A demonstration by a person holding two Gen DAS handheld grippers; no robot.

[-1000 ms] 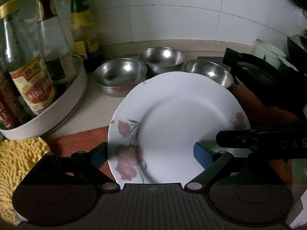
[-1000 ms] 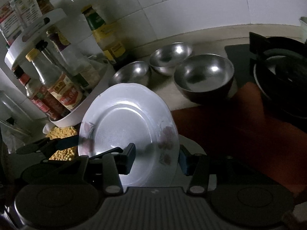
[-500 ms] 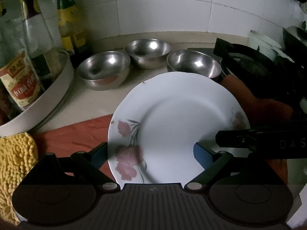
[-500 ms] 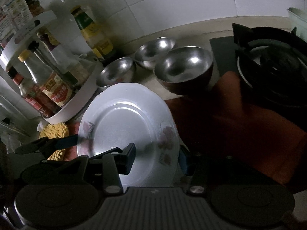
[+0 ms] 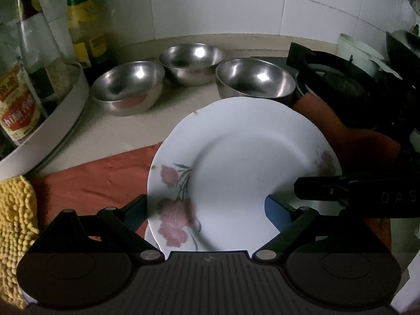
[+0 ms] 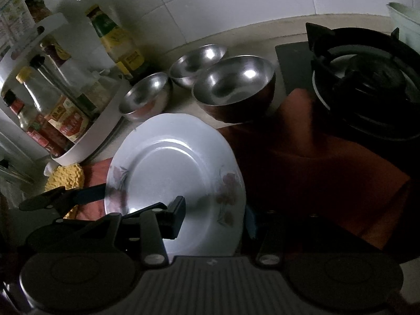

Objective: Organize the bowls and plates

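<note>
**Plate carried on two grips, bowls close ahead**

The jaws of the left gripper [image 5: 206,211] stand wide, one blue pad outside the plate's [image 5: 244,168] left rim and the other lying over its face, so that grip spans the plate's near edge; whether the pads truly press cannot be told. The right gripper [image 6: 214,216] is partly closed across the plate's right rim, one finger on the face and the other behind the edge, and appears to pinch it.

The plate hangs tilted above the red cloth [image 5: 99,178], just short of three steel bowls [image 5: 256,81] that stand on the counter by the tiled wall.

Judged from this, the main risk is a slip: a smooth glazed rim held only at its near edge could pivot or slide out if either hand eases or the two hands drift apart. A forward lowering could knock the far rim against the nearest bowl. The burner [image 6: 367,86] to the right and the bottle rack [image 6: 65,110] to the left leave little room for a sideways swing.
</note>
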